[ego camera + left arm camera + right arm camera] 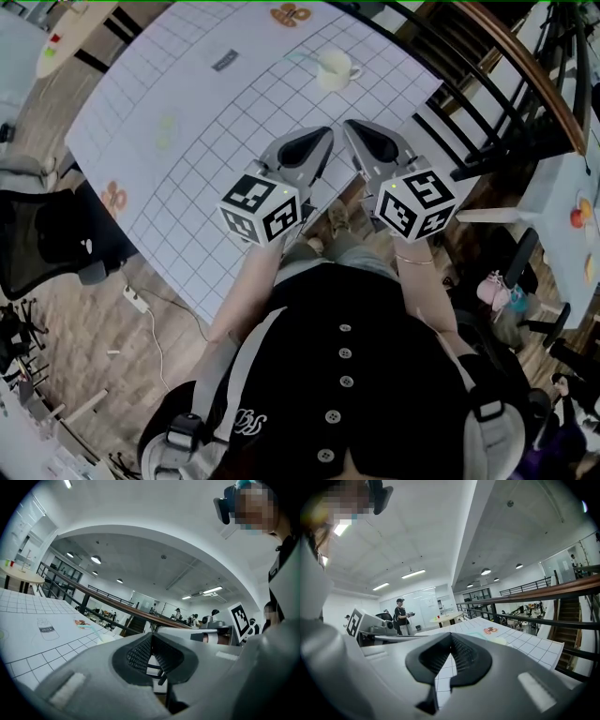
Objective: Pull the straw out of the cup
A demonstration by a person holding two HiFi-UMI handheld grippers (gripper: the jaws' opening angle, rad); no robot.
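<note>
Gridded white tabletop (187,178) filled the head view, with a dark railing beyond its far edge. The cup (332,69) stood near that far side, well apart from both grippers, which hung side by side over the near edge.

The left gripper (322,136) and right gripper (352,129) both pointed toward the cup, which lay straight ahead, roughly between their lines, so neither was clearly nearer. The straw (302,56) leaned out of the cup toward the left gripper's side, its long axis slanting up and leftward, while the handle faced right.

Both pairs of fingers were clenched on nothing, their ribbed pads (138,653) (464,656) meeting at the tips.

The straw was pale and thin, and its lower end inside the cup was hidden. In both gripper views the fingers cut off much of the cup.
</note>
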